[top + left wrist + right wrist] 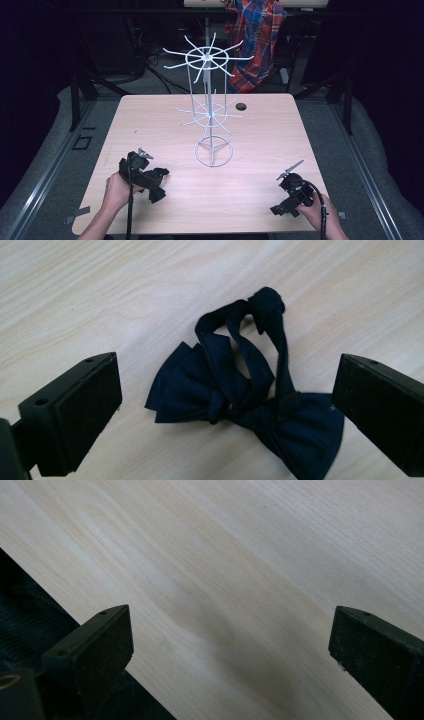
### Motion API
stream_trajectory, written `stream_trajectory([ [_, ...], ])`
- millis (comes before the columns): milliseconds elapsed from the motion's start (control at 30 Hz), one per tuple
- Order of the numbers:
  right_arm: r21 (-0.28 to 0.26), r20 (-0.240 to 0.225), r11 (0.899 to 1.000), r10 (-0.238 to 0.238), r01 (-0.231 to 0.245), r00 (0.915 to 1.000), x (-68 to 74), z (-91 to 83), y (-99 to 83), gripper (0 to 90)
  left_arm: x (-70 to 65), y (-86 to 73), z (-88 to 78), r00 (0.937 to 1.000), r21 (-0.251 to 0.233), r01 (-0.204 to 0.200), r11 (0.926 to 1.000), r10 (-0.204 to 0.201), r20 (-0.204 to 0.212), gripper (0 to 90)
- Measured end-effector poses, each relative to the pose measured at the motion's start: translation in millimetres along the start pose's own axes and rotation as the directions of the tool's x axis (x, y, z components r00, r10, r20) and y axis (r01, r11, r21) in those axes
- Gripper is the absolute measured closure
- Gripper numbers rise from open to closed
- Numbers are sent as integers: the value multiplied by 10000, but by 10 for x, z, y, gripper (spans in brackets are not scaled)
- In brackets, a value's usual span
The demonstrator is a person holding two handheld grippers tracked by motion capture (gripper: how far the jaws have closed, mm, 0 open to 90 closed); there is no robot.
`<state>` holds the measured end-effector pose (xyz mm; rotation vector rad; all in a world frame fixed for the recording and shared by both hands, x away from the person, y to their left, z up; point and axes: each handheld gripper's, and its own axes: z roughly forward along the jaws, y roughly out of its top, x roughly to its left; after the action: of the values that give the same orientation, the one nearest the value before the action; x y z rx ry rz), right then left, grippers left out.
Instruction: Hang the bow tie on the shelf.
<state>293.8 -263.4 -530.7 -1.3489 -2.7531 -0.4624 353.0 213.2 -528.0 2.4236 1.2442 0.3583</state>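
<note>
High view first, nearest the person: the left gripper (150, 179) sits at the near left of the desk (260, 200), held in the left hand (118, 191), and the right gripper (290, 176) rests at the near right in the right hand (314, 211). From the left gripper view, the jaws stand wide apart with a dark blue bow tie (240, 395) lying flat on the wood between them, its strap looped and knotted toward the far side; neither jaw touches the cloth. From the right gripper view, the jaws are likewise spread wide over bare wood near the desk's edge, holding nothing. Farther on, at the middle of the desk, a white wire rack (210, 107) stands upright on its ring base, with two tiers of spokes, all of them bare. Beyond the desk a plaid cloth (257, 40) hangs in the dark background. Judging by this, the work looks to be at its very start: the bow tie is not yet gripped, and picking it up and hanging it on a spoke would all remain. No brand, label or writing can be read anywhere.
</note>
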Motion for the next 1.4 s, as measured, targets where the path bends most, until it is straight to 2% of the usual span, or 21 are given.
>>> stream_trajectory([
  [67, 121, -9, 9998, -185, 185, 9998, 15, 20, 11, 37, 24, 12, 27, 9998, 104, 144, 9998, -145, 111, 0],
  [100, 150, -170, 9998, -127, 130, 9998, 21, 31, -2, 37, 31, 21, 53, 9996, 240, 180, 9996, -184, 197, 0],
  [233, 179, -110, 9998, -78, 80, 9999, -6, 18, -25, 37, 6, 29, 83, 9996, 488, 74, 9988, -87, 263, 10],
  [267, 88, -137, 10000, 15, -14, 9999, -2, 11, -19, 39, -5, 24, 96, 9998, 550, 16, 9985, -28, 221, 61],
  [333, -13, -144, 10000, -19, 19, 9999, 10, 17, -9, 39, -9, 9, 117, 9998, 730, -48, 9973, 33, 213, 103],
  [367, 131, -116, 9997, -206, 208, 9997, 46, 16, 15, 39, -3, 1, 125, 9997, 815, -65, 9966, 46, 242, 149],
  [433, 224, 4, 9994, -256, 256, 9997, 70, 15, 24, 39, 9, -9, 139, 9995, 917, -21, 9958, -9, 325, 156],
  [467, 345, 13, 9985, -433, 433, 9991, 74, 18, 25, 39, 12, -8, 142, 9992, 969, 1, 9953, -41, 404, 173],
  [500, 561, 1, 9969, -551, 550, 9985, 68, 21, 17, 40, 2, -3, 153, 9985, 1073, -98, 9942, 39, 546, 269],
  [567, 529, 33, 9976, -448, 446, 9990, 51, 16, 3, 41, -19, 0, 168, 9984, 1201, -243, 9925, 179, 539, 341],
  [700, 256, -30, 9993, -271, 272, 9996, 53, 15, 0, 43, -21, -13, 181, 9988, 1229, -310, 9919, 262, 403, 411],
  [767, 550, -53, 9968, -583, 585, 9983, 53, 25, 20, 44, -1, -22, 182, 9991, 1201, -251, 9924, 207, 382, 511],
  [800, 550, -53, 9968, -583, 585, 9983, 53, 25, 20, 44, 10, -25, 183, 9991, 1243, -228, 9920, 182, 377, 511],
  [833, 512, 2, 9973, -534, 533, 9986, 64, 38, 15, 45, 21, -26, 184, 9992, 1284, -259, 9914, 216, 349, 567],
  [900, 457, -120, 9980, -436, 441, 9990, 58, 41, 10, 45, 22, -30, 187, 9993, 1324, -216, 9910, 174, 328, 606],
  [1000, 367, -74, 9986, -380, 382, 9993, 62, 39, 6, 49, 11, -28, 192, 9993, 1372, -278, 9901, 243, 273, 643],
  [1167, 638, -54, 9959, -631, 634, 9980, 59, 31, 18, 51, -16, -3, 212, 9988, 1476, -486, 9879, 478, 89, 713],
  [1233, 509, -68, 9973, -530, 533, 9986, 61, 33, 11, 51, -17, 14, 215, 9981, 1561, -616, 9858, 622, 13, 737],
  [1400, 513, -67, 9971, -554, 557, 9984, 60, 31, 10, 51, -6, 20, 220, 9986, 1469, -522, 9878, 520, 49, 762],
])
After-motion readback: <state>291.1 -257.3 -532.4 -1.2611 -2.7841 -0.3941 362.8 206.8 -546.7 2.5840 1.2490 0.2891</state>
